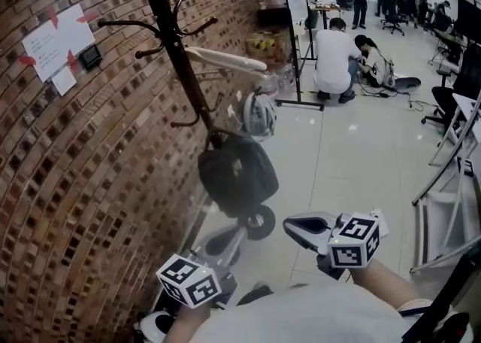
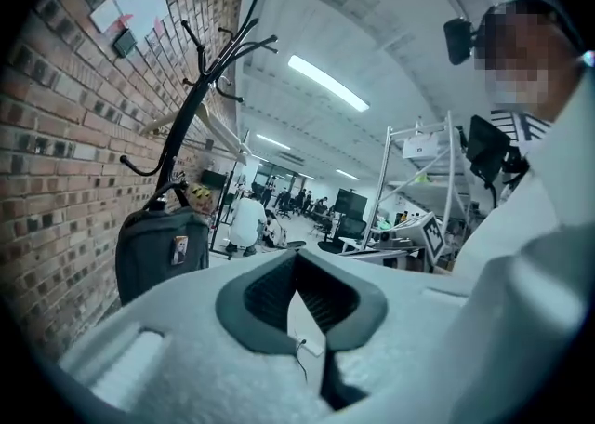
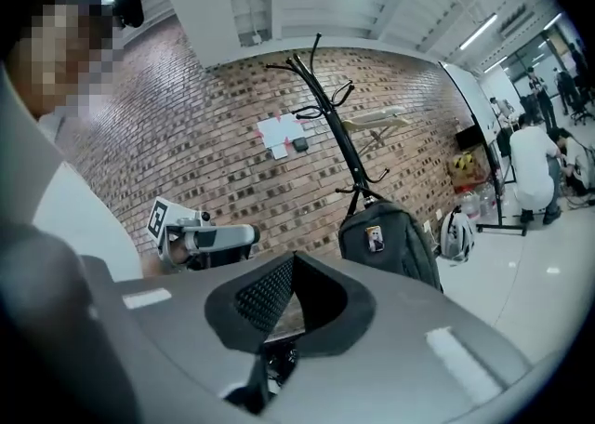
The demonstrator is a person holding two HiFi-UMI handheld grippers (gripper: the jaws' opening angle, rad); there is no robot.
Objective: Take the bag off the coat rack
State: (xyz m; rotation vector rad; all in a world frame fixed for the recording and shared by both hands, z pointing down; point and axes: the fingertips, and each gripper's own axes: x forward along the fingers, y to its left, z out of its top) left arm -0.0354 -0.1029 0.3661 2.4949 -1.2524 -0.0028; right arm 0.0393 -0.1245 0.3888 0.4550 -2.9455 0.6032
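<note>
A dark grey bag [image 1: 237, 172] hangs by its strap from a low hook of the black coat rack [image 1: 176, 48] against the brick wall. The left gripper view shows the bag [image 2: 158, 250] to the left, beyond the jaws, under the rack [image 2: 200, 87]. In the right gripper view the bag [image 3: 386, 241] and rack [image 3: 335, 125] stand ahead to the right. My left gripper [image 1: 233, 238] is low, just below the bag, shut and empty. My right gripper [image 1: 293, 227] is to the bag's lower right, also shut and empty. Neither touches the bag.
A white helmet [image 1: 259, 114] hangs behind the bag. A small wheel [image 1: 259, 221] sits on the floor under the bag. Papers [image 1: 56, 40] are taped to the brick wall. People crouch [image 1: 334, 56] by a board stand [image 1: 297, 33]. A metal frame [image 1: 451, 206] stands at the right.
</note>
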